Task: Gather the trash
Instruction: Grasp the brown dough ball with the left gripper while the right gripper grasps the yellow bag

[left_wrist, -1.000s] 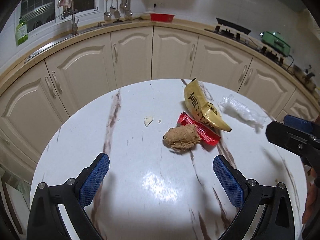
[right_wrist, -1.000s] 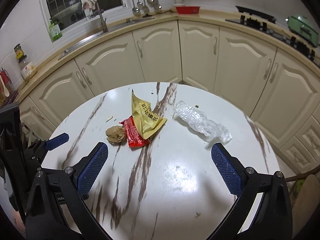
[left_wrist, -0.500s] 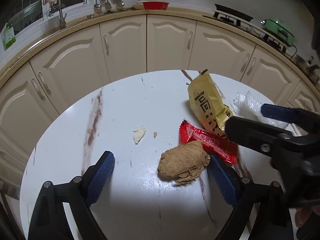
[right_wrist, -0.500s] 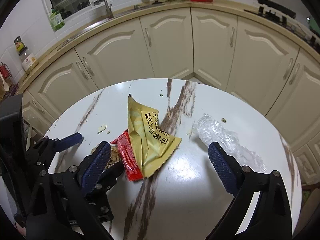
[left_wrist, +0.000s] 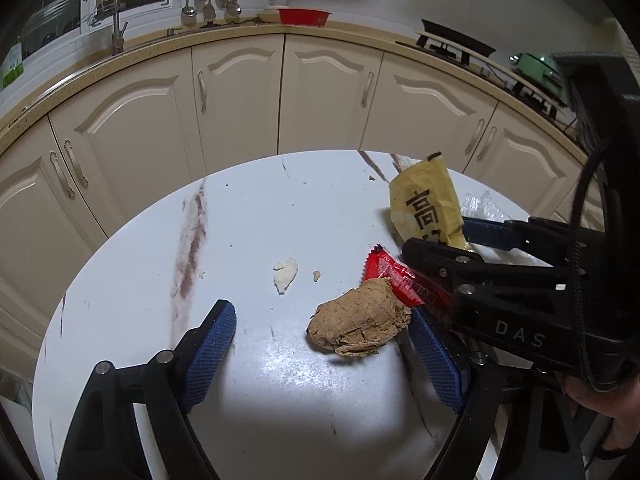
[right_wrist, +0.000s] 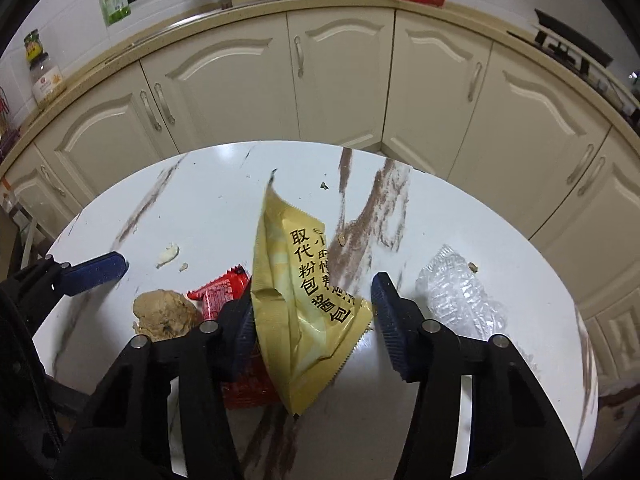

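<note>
You had only begun collecting; every piece of trash lay on the round worktop point(left_wrist: 132, 300) and nothing had been carried off; your left gripper point(left_wrist: 324, 344) had its jaws closing around the brown crumpled wad point(left_wrist: 360, 328), one blue pad just beside the wad's right end and the other well apart from it, so nothing was pinched yet; your right gripper point(right_wrist: 312, 316) had its jaws closing over the yellow packet point(right_wrist: 296, 280), the left pad against the packet's edge and the right pad short of its corner; whether that pad pressed I could not tell; the red wrapper point(right_wrist: 218, 292) lay partly under the packet, the clear plastic point(right_wrist: 460, 296) just right of your right gripper, and a pale scrap point(left_wrist: 286, 274) and crumbs lay loose nearby; all that remained to lift; the packet's long axis ran away from you toward the cabinets, narrow tip farthest, wide torn end under your jaws; the wad lay crosswise between the left pads.
</note>
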`<control>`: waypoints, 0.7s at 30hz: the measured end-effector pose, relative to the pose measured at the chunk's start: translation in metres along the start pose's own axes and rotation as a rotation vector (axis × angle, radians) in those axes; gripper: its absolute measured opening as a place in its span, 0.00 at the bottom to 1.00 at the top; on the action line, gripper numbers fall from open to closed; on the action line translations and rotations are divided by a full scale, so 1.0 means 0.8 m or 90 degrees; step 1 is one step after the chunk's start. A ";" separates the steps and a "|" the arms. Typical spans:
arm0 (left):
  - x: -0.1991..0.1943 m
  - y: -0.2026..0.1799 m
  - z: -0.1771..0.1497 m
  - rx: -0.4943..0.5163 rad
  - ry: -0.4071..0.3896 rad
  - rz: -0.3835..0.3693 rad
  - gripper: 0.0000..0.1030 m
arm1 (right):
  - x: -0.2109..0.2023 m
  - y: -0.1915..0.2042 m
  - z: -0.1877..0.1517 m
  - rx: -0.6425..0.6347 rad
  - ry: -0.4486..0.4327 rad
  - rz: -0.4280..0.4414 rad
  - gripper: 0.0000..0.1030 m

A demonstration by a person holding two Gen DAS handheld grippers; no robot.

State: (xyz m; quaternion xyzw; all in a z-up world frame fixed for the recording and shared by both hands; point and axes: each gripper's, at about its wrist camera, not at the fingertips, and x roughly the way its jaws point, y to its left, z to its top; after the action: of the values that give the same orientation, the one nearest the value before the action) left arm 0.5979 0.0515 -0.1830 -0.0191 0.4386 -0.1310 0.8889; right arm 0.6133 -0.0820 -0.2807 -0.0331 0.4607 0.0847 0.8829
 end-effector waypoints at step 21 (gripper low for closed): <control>-0.066 -0.003 -0.059 -0.051 -0.038 0.010 0.40 | -0.097 -0.040 -0.070 0.128 -0.055 0.126 0.39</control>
State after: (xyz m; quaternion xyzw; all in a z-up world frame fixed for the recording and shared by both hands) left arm 0.5296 0.0660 -0.1703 -0.0551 0.4172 -0.1054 0.9010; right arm 0.5305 -0.1306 -0.2497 0.1046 0.4292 0.1262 0.8882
